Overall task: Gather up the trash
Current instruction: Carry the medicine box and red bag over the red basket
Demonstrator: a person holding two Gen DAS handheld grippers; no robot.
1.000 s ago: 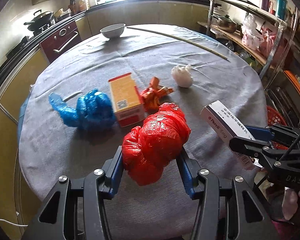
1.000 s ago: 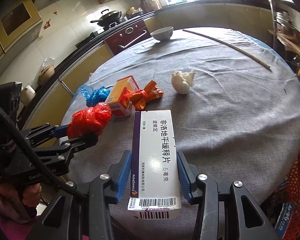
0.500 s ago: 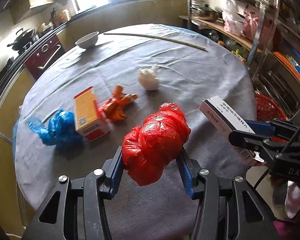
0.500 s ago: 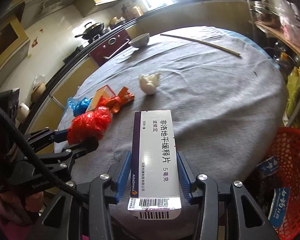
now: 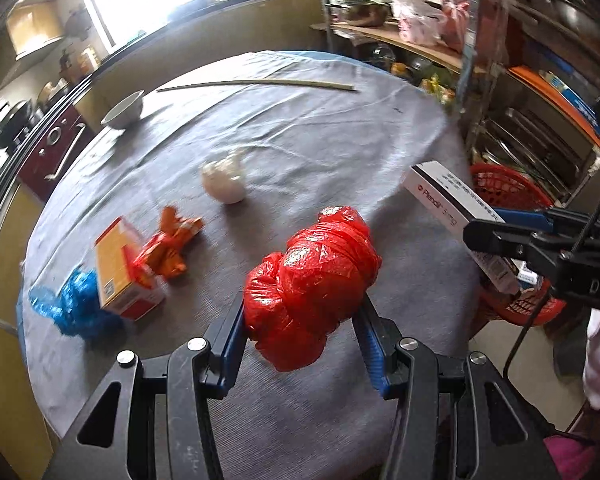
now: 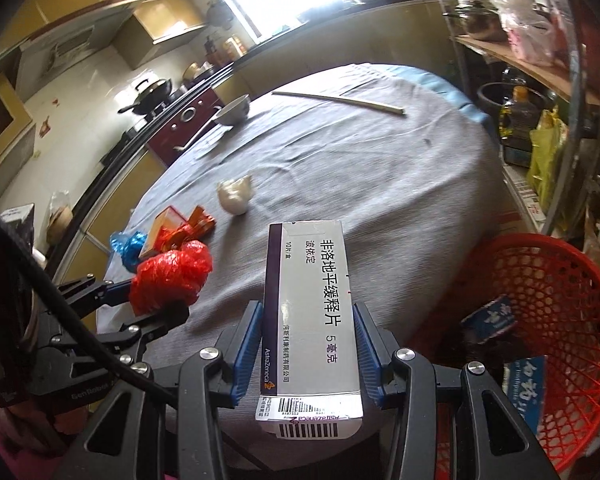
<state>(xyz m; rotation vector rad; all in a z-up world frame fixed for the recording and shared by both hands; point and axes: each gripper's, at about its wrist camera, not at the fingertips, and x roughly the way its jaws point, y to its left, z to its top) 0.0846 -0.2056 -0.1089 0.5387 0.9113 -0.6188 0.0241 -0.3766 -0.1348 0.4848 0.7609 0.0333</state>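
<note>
Trash basket low beside table, right of medicine box clamped lengthwise in right gripper, nearer than left gripper pinching red bag; more litter on cloth

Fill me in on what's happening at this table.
A person is clearing trash with a hand-held gripper in each hand. The left hand-held gripper is shut on a crumpled red plastic bag; the right hand-held gripper is shut on a white medicine box. Both are held above the table's near edge, beside a red mesh basket on the floor. A blue bag, an orange box, an orange wrapper and a white wad lie on the grey tablecloth.
</note>
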